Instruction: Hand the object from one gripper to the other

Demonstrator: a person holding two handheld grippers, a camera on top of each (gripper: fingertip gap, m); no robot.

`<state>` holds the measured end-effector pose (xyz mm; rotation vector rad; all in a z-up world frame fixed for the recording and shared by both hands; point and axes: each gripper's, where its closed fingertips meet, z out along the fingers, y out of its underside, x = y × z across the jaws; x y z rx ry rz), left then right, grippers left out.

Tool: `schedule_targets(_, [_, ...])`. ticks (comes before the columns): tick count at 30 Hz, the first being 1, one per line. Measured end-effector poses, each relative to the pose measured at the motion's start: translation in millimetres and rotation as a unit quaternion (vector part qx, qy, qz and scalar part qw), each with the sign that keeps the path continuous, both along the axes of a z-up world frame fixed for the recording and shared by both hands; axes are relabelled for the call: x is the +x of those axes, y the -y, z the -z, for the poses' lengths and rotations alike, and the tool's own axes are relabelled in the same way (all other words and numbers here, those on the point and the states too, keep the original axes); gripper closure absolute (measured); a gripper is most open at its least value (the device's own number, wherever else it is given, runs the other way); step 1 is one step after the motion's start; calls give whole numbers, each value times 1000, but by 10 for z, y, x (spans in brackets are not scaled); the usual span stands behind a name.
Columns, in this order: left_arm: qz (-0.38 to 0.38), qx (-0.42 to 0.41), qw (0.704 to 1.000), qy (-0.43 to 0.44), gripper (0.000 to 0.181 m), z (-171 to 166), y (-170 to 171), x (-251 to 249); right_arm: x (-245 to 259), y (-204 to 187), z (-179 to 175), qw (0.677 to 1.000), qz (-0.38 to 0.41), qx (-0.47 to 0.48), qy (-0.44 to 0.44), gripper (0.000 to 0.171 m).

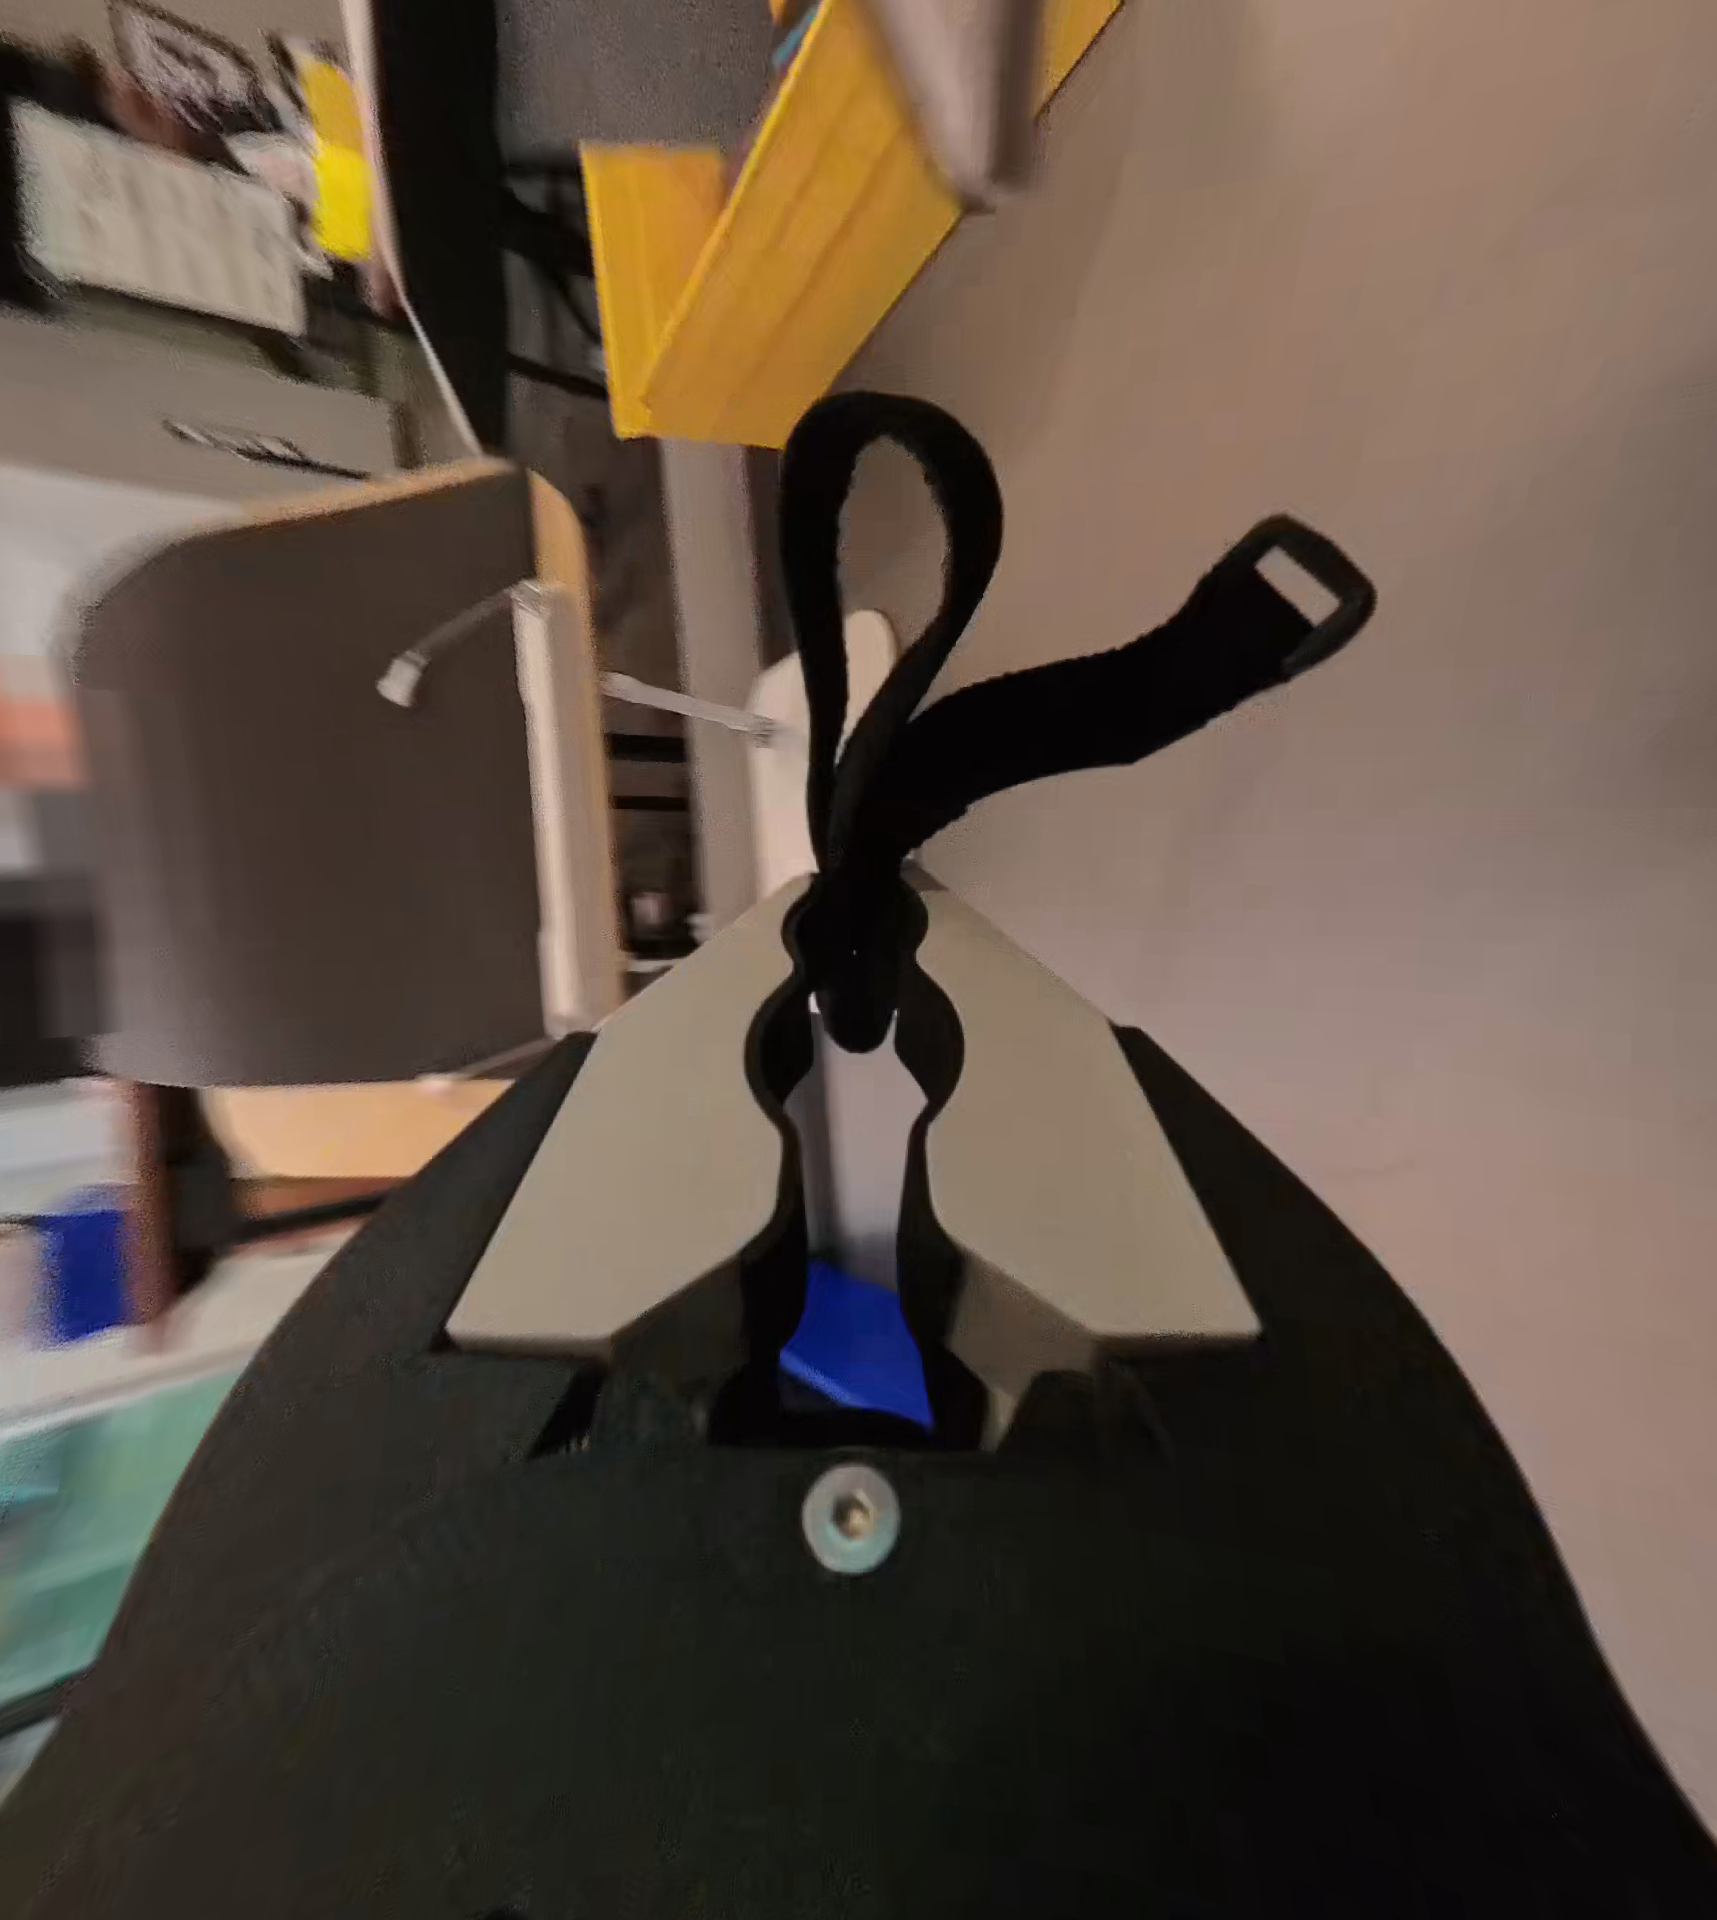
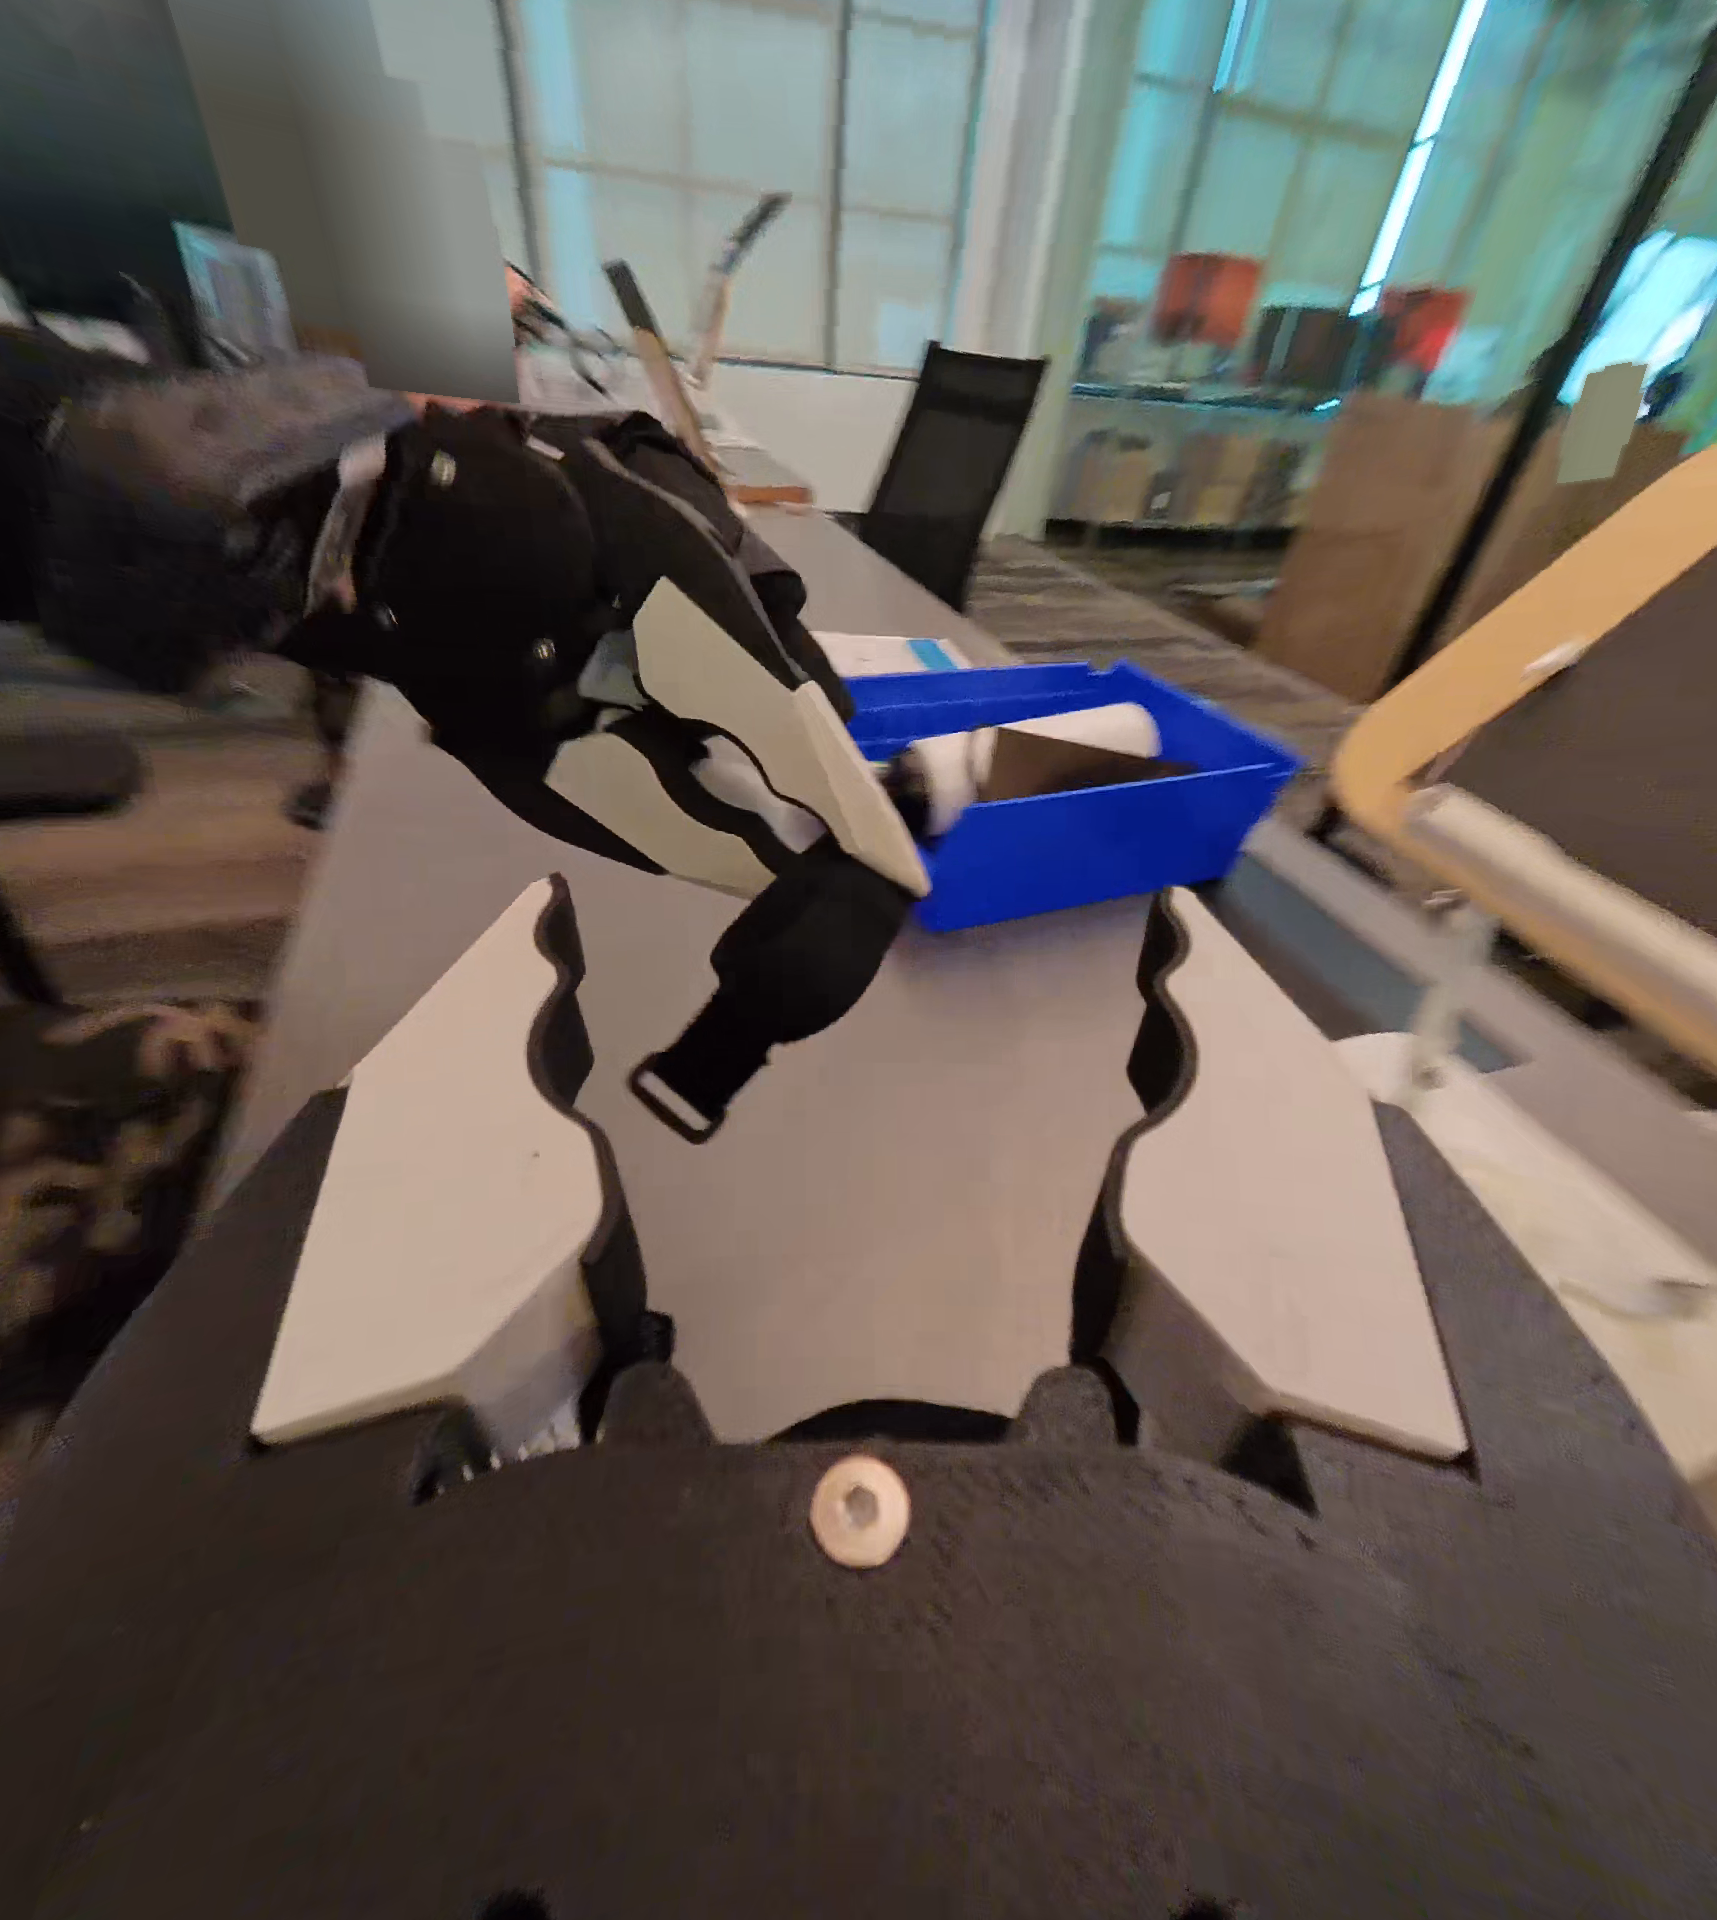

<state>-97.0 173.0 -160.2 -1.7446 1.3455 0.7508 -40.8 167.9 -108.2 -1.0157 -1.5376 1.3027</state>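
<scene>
Two claws face each other over the desk (image 2: 864,1226). Left claw (image 1: 854,935) is clamped on a black strap (image 1: 885,727), its loop and buckle end hanging free; right claw (image 2: 859,935) is spread wide and empty, with the buckle end just ahead of its gap. The handover looks about to begin: the right claw should close in around the dangling tail and pinch before the left lets go. A blue bin (image 2: 1093,831) sits close behind, a yellow bin (image 1: 781,260) farther off, a chair (image 2: 1560,675) beside.

An office: long grey table (image 2: 480,831), mesh chair (image 2: 947,468), large windows (image 2: 781,177), book-lined shelves (image 2: 1249,416).
</scene>
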Motion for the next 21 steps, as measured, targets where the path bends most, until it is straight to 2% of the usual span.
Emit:
schedule_targets(3, [-12, -69, 986, 154, 174, 45, 4, 66, -1, -5, 14, 994, 33, 103, 6, 59])
schedule_targets(6, [10, -121, 946, 300, 174, -42, 27, 175, -21, -10, 131, 986, 45, 156, 32, 50])
schedule_targets(9, [7, -138, 919, 370, 174, -94, -8, 128, -63, -25, 249, 977, 57, 200, 57, 44])
schedule_targets(13, [-2, -147, 933, 328, 174, 48, -22, 49, -158, 21, 245, 963, 70, 251, 73, 44])
schedule_targets(15, [-3, -145, 946, 289, 174, 99, -18, 59, -209, 47, 293, 959, 69, 263, 86, 49])
schedule_targets(21, [0, -159, 955, 249, 174, 183, 2, 156, -296, 124, 442, 951, 53, 286, 107, 93])
